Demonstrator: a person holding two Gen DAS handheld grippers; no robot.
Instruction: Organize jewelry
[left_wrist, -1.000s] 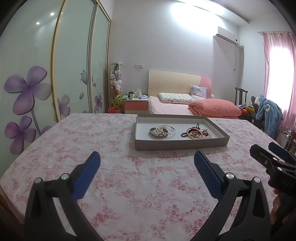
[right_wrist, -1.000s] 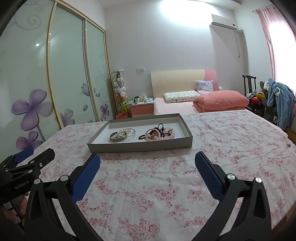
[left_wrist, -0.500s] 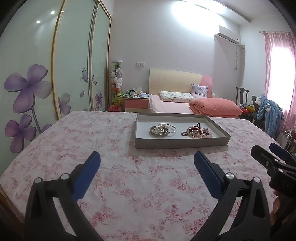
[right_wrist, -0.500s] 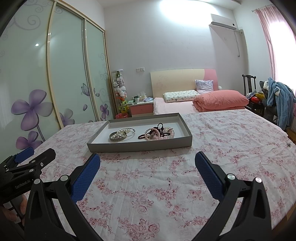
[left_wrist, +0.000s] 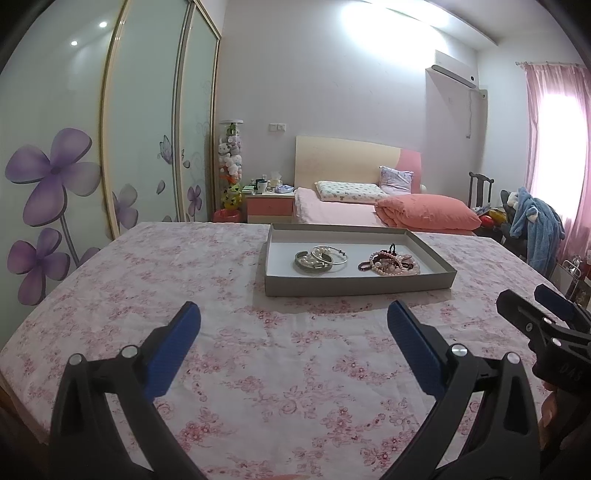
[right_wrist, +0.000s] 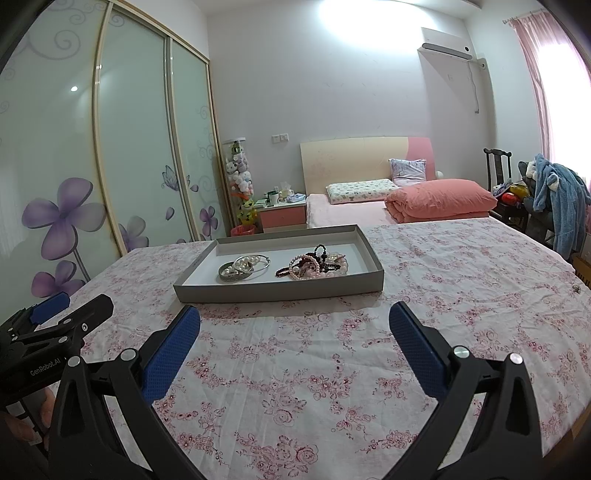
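Resting on the floral-cloth counter (left_wrist: 258, 369), a shallow grey cardboard tray (left_wrist: 360, 286) holds silver metal bangles (left_wrist: 320, 259) and tangled pink bead bracelets (left_wrist: 389, 263); the left gripper (left_wrist: 293, 325) and right gripper (right_wrist: 294, 326) both have fingers wide apart, empty.

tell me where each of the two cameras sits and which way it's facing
Left wrist: on the left gripper, facing the grey tray on the floral cloth; own open blue-padded fingers show, right gripper at right edge.
Right wrist: on the right gripper, facing the same tray from further right; own open fingers show, left gripper at left edge.
Shared: tray, silver bangles, bead bracelets, bed behind.
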